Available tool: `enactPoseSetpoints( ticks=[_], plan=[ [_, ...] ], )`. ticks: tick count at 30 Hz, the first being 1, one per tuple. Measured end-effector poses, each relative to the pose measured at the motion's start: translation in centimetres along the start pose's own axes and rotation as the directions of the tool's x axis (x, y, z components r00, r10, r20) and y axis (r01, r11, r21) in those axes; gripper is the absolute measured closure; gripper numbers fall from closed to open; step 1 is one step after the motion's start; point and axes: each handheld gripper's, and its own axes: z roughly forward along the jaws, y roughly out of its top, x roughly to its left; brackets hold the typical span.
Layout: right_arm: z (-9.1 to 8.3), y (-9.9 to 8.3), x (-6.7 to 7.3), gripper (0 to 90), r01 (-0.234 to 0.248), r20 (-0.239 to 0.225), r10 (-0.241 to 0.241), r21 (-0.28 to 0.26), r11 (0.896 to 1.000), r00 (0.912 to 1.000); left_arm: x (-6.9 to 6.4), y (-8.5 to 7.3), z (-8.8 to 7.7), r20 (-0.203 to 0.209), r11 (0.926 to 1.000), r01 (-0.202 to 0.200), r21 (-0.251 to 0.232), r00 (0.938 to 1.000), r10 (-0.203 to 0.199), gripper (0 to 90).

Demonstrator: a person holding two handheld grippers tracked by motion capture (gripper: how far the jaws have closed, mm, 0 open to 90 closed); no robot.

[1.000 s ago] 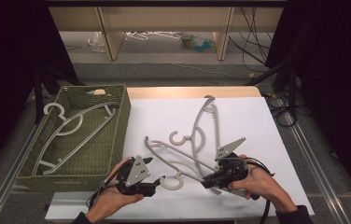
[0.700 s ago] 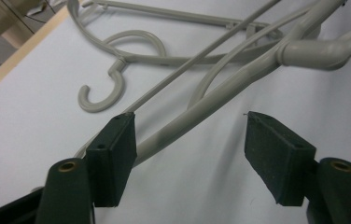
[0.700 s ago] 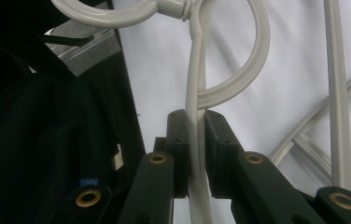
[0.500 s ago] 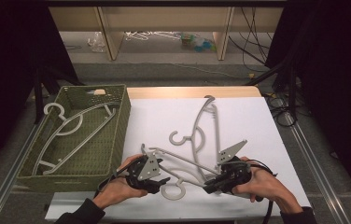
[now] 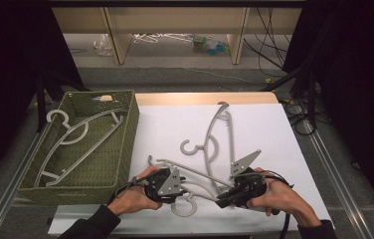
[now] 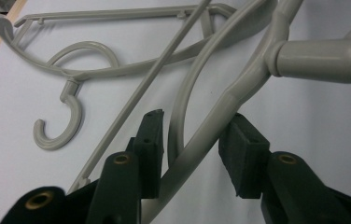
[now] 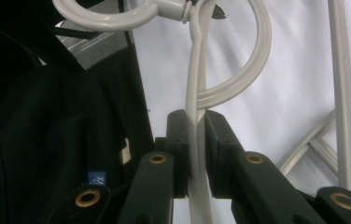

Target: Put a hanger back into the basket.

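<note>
A grey plastic hanger (image 5: 200, 174) lies near the front of the white mat, its hook (image 5: 185, 206) towards me. My left gripper (image 5: 181, 188) straddles its sloping arm (image 6: 239, 88). The jaws have just been closing. The arm runs between the pads (image 6: 246, 154), and thin gaps still show, so it is open. My right gripper (image 5: 222, 201) is shut on the same hanger's thin bar (image 7: 197, 70) just below the hook ring (image 7: 113, 18). A second grey hanger (image 5: 215, 134) lies flat farther back, and it also appears as the far hanger (image 6: 89, 65) in the left gripper view.
A green woven basket (image 5: 130, 129) stands left of the mat with another grey hanger (image 5: 75, 134) inside. Beyond the table's far edge is a low shelf (image 5: 175, 30) with clutter. Cables (image 5: 299, 114) hang at the right. A dark sleeve (image 7: 33, 140) is close beside the right gripper.
My left hand has slid right along the near hanger, closer to the right gripper. The hanger's hook has shifted slightly towards me. The right hand has stayed put.
</note>
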Motion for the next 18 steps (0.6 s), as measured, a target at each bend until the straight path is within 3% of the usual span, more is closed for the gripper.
enactPoseSetpoints(
  ticks=[5, 10, 13, 14, 18],
  plan=[
    [0.1, -0.2, -0.4, 80.4, 0.002, -0.009, -0.002, 0.006, 1.000, 1.0000, -0.1, 0.4, 0.0, -0.005, 0.9979, -0.053, 0.038, 0.9986, 0.054, 65.8],
    [-0.4, -0.3, -0.7, 71.0, 0.000, 0.054, 0.000, -0.014, 1.000, 0.9985, 0.0, 1.0, -0.1, -0.014, 0.9951, -0.090, 0.041, 0.9958, 0.091, 69.9],
    [-0.8, -0.2, -0.9, 64.5, -0.010, 0.095, 0.014, -0.040, 0.999, 0.9954, 0.2, 1.4, -0.1, -0.022, 0.9952, -0.090, 0.038, 0.9956, 0.091, 72.9],
    [-1.4, 0.0, -1.0, 56.6, -0.009, 0.156, 0.021, -0.081, 0.997, 0.9875, 0.3, 1.6, -0.1, -0.028, 0.9955, -0.088, 0.036, 0.9956, 0.089, 74.1],
    [-2.6, 0.4, -0.9, 50.0, -0.001, 0.248, 0.039, -0.153, 0.988, 0.9681, 1.0, 2.2, -0.3, -0.040, 0.9977, -0.063, 0.023, 0.9971, 0.064, 76.9]
  ],
)
